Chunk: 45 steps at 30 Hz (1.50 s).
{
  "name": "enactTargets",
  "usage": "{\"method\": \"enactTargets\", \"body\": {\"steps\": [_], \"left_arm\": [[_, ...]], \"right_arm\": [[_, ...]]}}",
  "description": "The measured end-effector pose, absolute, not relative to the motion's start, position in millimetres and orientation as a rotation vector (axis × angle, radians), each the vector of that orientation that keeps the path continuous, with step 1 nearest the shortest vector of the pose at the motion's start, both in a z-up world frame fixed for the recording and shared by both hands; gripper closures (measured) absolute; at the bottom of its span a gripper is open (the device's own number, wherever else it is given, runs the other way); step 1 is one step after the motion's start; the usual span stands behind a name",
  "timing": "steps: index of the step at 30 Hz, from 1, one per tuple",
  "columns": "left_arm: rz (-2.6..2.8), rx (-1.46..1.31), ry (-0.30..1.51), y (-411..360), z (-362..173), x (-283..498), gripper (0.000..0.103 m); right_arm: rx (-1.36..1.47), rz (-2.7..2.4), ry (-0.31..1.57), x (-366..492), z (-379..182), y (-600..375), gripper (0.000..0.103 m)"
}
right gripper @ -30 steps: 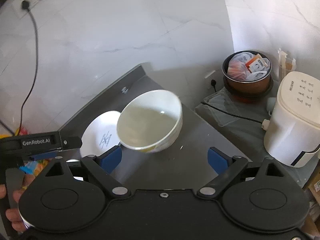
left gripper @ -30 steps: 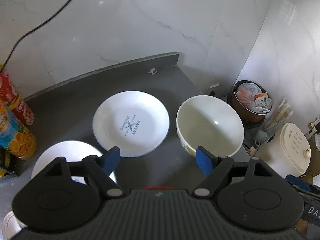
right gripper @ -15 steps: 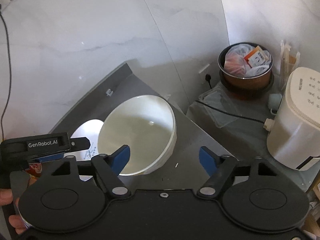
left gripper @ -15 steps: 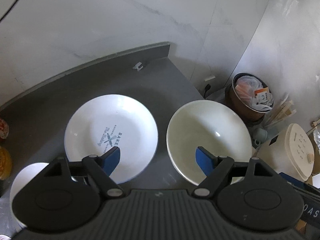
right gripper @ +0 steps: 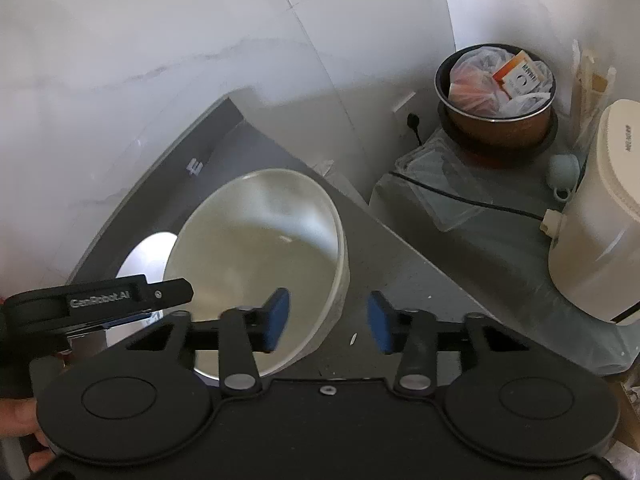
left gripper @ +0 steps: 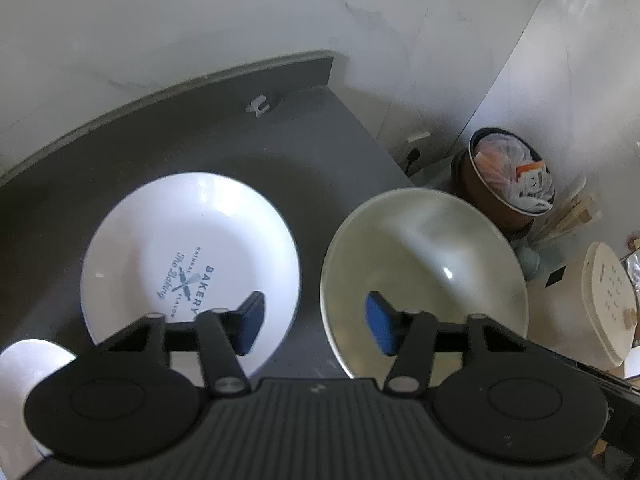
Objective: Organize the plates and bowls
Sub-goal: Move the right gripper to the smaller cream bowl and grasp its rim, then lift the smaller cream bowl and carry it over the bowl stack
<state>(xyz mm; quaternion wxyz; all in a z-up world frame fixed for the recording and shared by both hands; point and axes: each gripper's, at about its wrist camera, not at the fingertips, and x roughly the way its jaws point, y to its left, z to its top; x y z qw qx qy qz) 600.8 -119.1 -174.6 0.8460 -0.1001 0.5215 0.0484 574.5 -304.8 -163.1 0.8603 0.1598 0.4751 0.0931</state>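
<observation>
Two dishes sit side by side on the dark grey counter (left gripper: pixel 208 128): a white plate (left gripper: pixel 188 240) printed with a bakery logo, and to its right a cream bowl (left gripper: pixel 432 256), the two close together but apart. From the left wrist camera we see our left gripper (left gripper: pixel 316 326) hovering over the gap between them, its blue pads parted to a middling width and gripping nothing. One pad overlaps the plate's right edge in the picture, the other overlaps the bowl's left inner wall; whether either touches the crockery we cannot tell. A second white dish (left gripper: pixel 24 376) shows at the lower left, mostly hidden behind the gripper body.

From the right wrist camera, our right gripper (right gripper: pixel 328 322) has the bowl's (right gripper: pixel 256 248) right-hand rim lying between its pads: the left pad sits inside the bowl, the right pad outside over bare counter (right gripper: pixel 400 272). The jaws stand partly parted, with clear space on both sides of the rim, so nothing is clamped. The plate (right gripper: pixel 146 256) peeks out beyond the bowl, and the left gripper's black body crosses in front of it at the left edge.

Off the counter's end, lower down, stand a brown pot (right gripper: pixel 496 100) stuffed with bags and a white appliance (right gripper: pixel 600 220).
</observation>
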Motion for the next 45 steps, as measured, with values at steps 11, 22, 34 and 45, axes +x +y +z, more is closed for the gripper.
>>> {"method": "enactTargets", "body": {"steps": [11,22,34,45], "left_arm": [[0.053,-0.237,1.136,-123,-179,599,0.095],[0.048,-0.244,1.064,-123,-148,576,0.095],[0.085,-0.256,0.975,-118,-112,524,0.095],[0.124,-0.282,0.93,-108,-92,476,0.095]], "right_arm": [[0.313,0.22,0.958,567,-157,-306,0.088],[0.292,0.247,0.884,541,-131,-308,0.088],[0.278,0.296,0.793,496,-101,-302,0.088],[0.256,0.341,0.758,457,-85,-290,0.088]]}}
